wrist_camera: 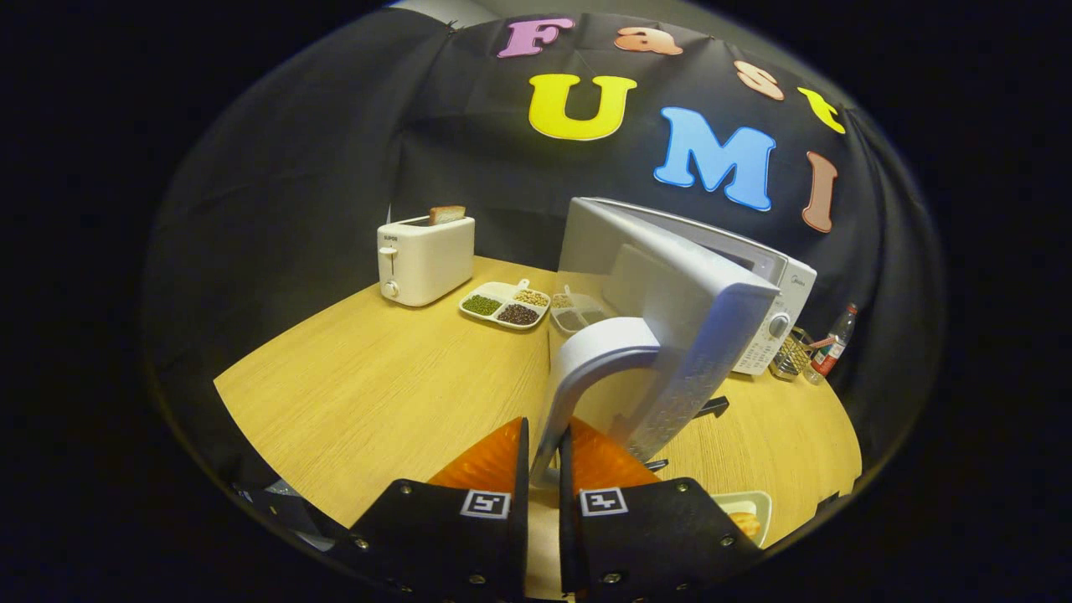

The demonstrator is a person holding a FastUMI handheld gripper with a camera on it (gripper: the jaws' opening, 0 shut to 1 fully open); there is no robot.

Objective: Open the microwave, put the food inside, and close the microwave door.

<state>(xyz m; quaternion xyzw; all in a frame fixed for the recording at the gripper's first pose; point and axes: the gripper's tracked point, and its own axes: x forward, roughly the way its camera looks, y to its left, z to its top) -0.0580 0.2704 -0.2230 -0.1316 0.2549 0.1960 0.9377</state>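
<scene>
A white microwave [775, 289] stands on the wooden table [377, 394] against the booth wall. Its door [670, 335] is swung out toward me, seen edge-on. The door's curved pale handle [586, 368] runs down between my fingers. My gripper [544, 456] is shut on the lower part of that handle, both fingers pressing its sides. A plate of food [745, 515] lies on the table just right of my right finger, partly hidden behind it.
A white toaster [425, 258] with a slice of bread [446, 214] stands at the back left. A divided dish of beans [505, 304] lies beside it. A wire holder [791, 356] and a bottle [833, 343] stand right of the microwave.
</scene>
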